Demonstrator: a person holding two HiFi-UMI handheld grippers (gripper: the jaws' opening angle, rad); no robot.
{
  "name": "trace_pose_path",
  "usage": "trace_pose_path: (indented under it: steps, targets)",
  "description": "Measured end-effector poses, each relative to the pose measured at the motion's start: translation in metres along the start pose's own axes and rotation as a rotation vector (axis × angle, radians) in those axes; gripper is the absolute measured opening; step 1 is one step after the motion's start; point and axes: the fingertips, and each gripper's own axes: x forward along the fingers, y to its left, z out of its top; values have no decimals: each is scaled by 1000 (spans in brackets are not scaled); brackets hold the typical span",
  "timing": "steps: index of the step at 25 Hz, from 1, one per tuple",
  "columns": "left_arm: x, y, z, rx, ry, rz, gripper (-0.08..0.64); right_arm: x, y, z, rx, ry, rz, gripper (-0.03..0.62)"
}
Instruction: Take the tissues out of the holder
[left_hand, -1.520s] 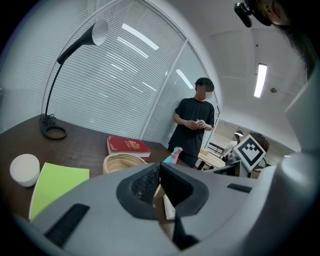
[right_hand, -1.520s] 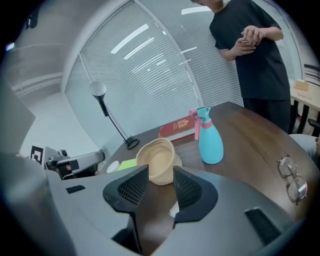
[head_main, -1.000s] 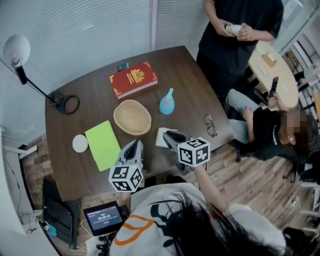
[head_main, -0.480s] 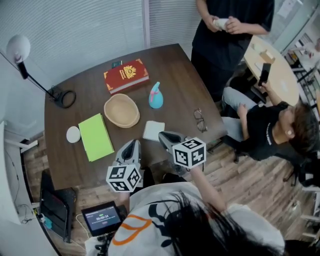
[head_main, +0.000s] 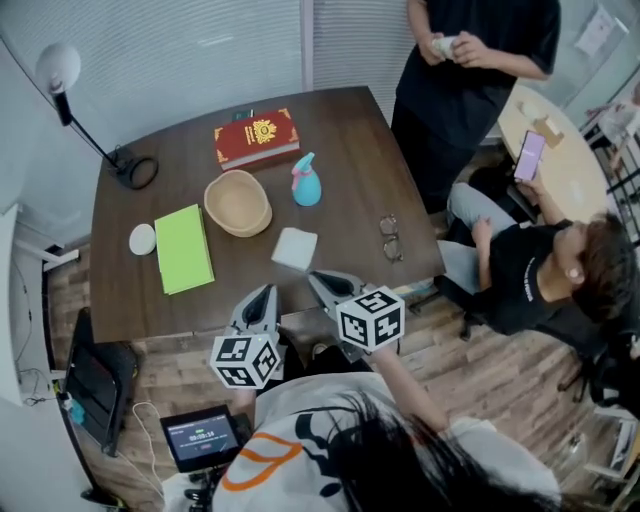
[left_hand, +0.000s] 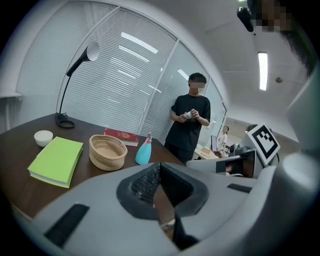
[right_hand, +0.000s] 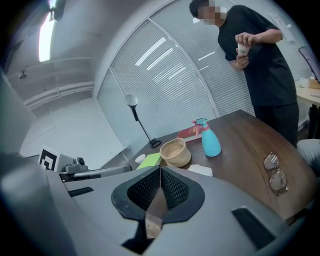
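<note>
Dark wood counter (head_main: 350, 140), with the task's thing lying loose on it. The white tissue (head_main: 295, 248) is flat on the bare wood, just beside the woven bowl (head_main: 238, 202) and apart from it. I take the bowl for the holder; it looks empty from above, so the tissue seems to be already out and set down where it cannot slide back in.

The left gripper (head_main: 266, 292) and the right gripper (head_main: 316, 276) hang side by side at the near edge of the counter, both pointing slightly down toward the tissue. The left fingers are pressed together with nothing between them; the right fingers have just been closing and now meet too, also on nothing. By my reading, neither is about to grasp.

For room, a bare strip of wood runs from the near edge up to the tissue, so a straight reach is unobstructed. The teal spray bottle (head_main: 306, 183) stands upright just beyond the bowl and could tip under a careless sweep. The green notebook (head_main: 183, 248) and a small white dish (head_main: 142, 238) fill the left side. The red book (head_main: 256, 138) lies near the far edge, and the lamp base (head_main: 137, 170) sits in the far left corner.

The glasses (head_main: 389, 238) lie near the right edge, with little margin before they would drop. A standing person (head_main: 470, 70) and a seated person (head_main: 540, 280) crowd that side, so the freer approach is from the near edge.
</note>
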Motion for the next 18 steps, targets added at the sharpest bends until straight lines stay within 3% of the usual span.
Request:
trace_pose_path:
  steps: [9, 15, 18]
  targets:
    - [-14, -21, 0, 22, 4, 18, 0, -18, 10, -11, -18, -2, 26, 17]
    - [-30, -21, -5, 34, 14, 34, 0, -20, 7, -12, -14, -46, -29, 17]
    - [-44, -14, -11, 20, 13, 50, 0, -17, 19, -18, -18, -43, -18, 17]
